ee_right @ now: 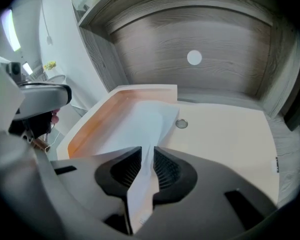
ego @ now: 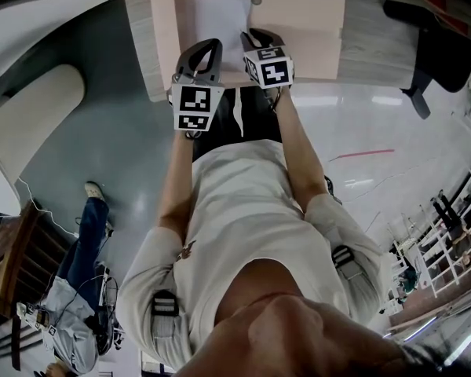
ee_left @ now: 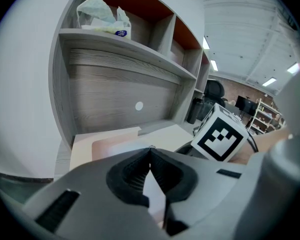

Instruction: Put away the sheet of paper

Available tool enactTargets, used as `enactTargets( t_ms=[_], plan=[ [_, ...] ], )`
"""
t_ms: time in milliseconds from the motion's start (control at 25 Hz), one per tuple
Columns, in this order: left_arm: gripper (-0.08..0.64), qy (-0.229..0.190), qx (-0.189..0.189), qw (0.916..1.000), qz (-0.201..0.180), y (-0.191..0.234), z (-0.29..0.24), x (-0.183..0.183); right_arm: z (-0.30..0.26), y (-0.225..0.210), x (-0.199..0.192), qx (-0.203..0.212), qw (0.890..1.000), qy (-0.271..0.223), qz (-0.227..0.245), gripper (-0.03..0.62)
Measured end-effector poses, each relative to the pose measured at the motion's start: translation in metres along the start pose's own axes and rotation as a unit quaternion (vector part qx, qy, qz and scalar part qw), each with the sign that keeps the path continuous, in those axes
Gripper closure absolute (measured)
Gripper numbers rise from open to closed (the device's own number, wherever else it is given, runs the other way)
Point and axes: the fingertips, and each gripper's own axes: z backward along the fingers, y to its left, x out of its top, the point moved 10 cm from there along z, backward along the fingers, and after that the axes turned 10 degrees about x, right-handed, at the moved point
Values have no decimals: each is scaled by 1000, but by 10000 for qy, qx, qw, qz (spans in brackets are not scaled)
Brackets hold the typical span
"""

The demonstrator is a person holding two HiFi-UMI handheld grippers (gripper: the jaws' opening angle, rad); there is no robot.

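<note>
Grey wood-grain shelving (ee_left: 121, 38) stands behind a work surface (ego: 377, 49), and on that surface lies a pale pink sleeve (ego: 306, 38), which may be an open folder or only a mat. A small round stud (ee_right: 181, 124) sits on it just beside the paper. A crumpled plastic bag (ee_left: 102, 13) rests in the top shelf compartment.

The sheet of paper (ego: 216, 14) lies on the pink sleeve in front of the person, its near edge lifted a little. The left gripper (ego: 206, 49) has its jaws pressed together at the tips, with a white sliver of the sheet caught between them. The right gripper (ego: 257, 38) is clamped on the same edge, just beside the left, and the paper folds upward through its jaws. Both pinch points are on the edge nearest the person.

From where I stand, the sheet's long side seems to run away from the person toward the back panel (ee_right: 190, 34), though the wide lens makes that hard to be sure of. Its far end rests flat on the sleeve.

Paper like this is very light, limp and easily creased. It already buckles where the right jaws bite. Holding it near the two corners of one edge, spread apart, should keep it taut and stop it drooping or tearing while it is slid away.
</note>
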Motion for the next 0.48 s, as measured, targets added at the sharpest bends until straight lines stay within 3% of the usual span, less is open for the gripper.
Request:
enactTargets(
  t_ms=[240, 480],
  plan=[
    [543, -160, 13, 9999, -26, -5, 1, 10, 28, 0, 6, -51, 9995, -303, 46, 502],
    [543, -411, 70, 9991, -62, -6, 8, 28, 70, 13, 28, -10, 9959, -811, 395, 503]
  ],
)
